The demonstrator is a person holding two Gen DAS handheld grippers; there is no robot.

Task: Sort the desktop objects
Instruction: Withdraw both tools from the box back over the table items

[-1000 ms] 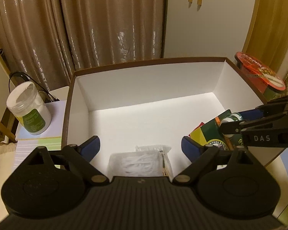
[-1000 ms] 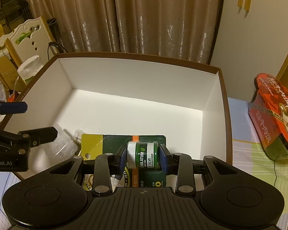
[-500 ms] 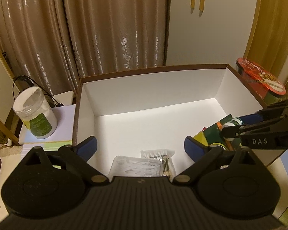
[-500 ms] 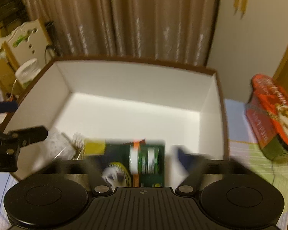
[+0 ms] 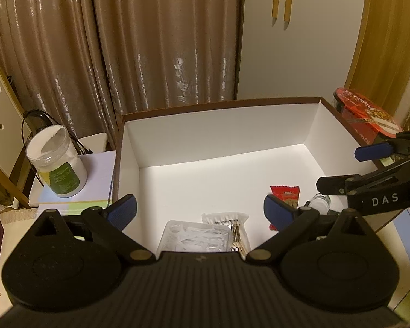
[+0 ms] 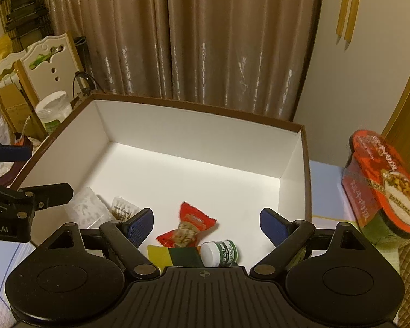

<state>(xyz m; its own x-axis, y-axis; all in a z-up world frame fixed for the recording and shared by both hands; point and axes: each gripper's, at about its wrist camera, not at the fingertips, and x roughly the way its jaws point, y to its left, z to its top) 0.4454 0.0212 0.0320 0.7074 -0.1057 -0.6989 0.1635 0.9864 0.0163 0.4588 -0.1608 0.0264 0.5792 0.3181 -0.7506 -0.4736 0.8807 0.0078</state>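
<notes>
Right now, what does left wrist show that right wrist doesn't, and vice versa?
Only left wrist: the left gripper with both pads in view, jaws wide, nothing between them.

Only right wrist: the green-and-yellow card under the ointment jar, and the right gripper head-on, open and empty.

Both: the white box, cotton swab packet, clear plastic pack, red snack packet, white jar with green label and red-lidded bowl outside the box.
</notes>
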